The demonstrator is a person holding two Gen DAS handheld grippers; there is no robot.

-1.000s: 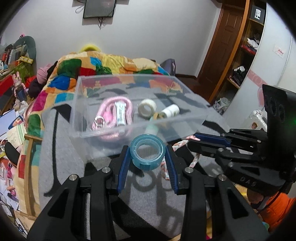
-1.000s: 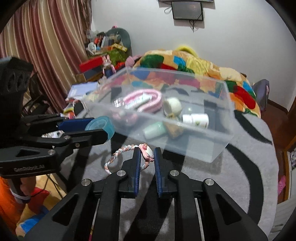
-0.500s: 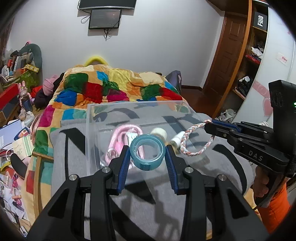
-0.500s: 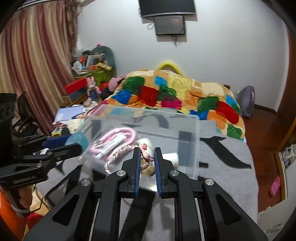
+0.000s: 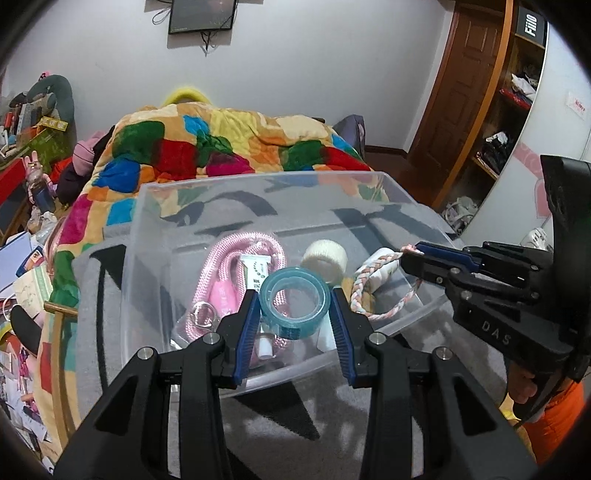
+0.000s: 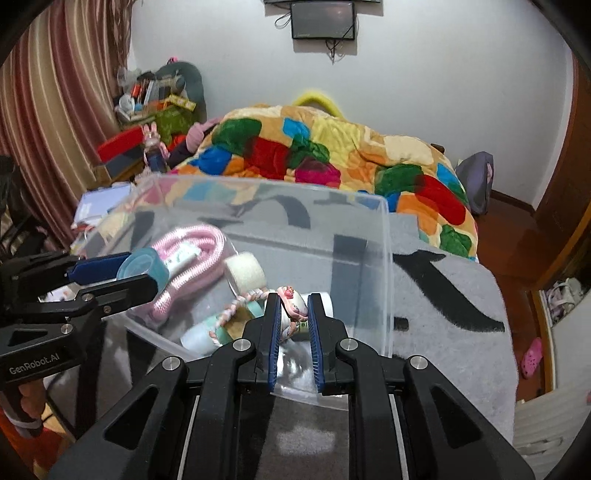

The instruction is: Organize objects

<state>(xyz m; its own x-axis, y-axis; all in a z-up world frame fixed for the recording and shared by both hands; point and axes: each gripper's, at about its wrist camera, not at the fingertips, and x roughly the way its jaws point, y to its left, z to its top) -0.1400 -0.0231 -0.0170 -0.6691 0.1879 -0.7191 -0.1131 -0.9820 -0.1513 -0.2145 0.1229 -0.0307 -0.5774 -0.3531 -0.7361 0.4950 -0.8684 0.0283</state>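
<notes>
A clear plastic bin (image 5: 155, 221) (image 6: 384, 258) stands on a grey blanket with black marks. Inside lie a pink rope leash (image 5: 221, 266) (image 6: 192, 240), a white tape roll (image 5: 325, 258) (image 6: 245, 271), a white tube (image 5: 255, 271) and a small white bottle (image 5: 380, 271). My left gripper (image 5: 293, 306) is shut on a blue tape roll (image 5: 293, 301) (image 6: 142, 264), held over the bin's near side. My right gripper (image 6: 291, 310) is shut on a braided pink-and-white bracelet (image 6: 288, 301) (image 5: 369, 284) that hangs over the bin's near right corner.
A bed with a colourful patchwork quilt (image 5: 229, 147) (image 6: 332, 155) lies behind the bin. Cluttered shelves and boxes (image 6: 155, 107) stand at the left, a wooden door (image 5: 461, 92) and open shelves at the right. A screen (image 5: 201, 14) hangs on the white wall.
Both grippers have moved forward over the bin with their loads. The blue tape roll and the bracelet now hang above the bin's inside rather than in front of it.
</notes>
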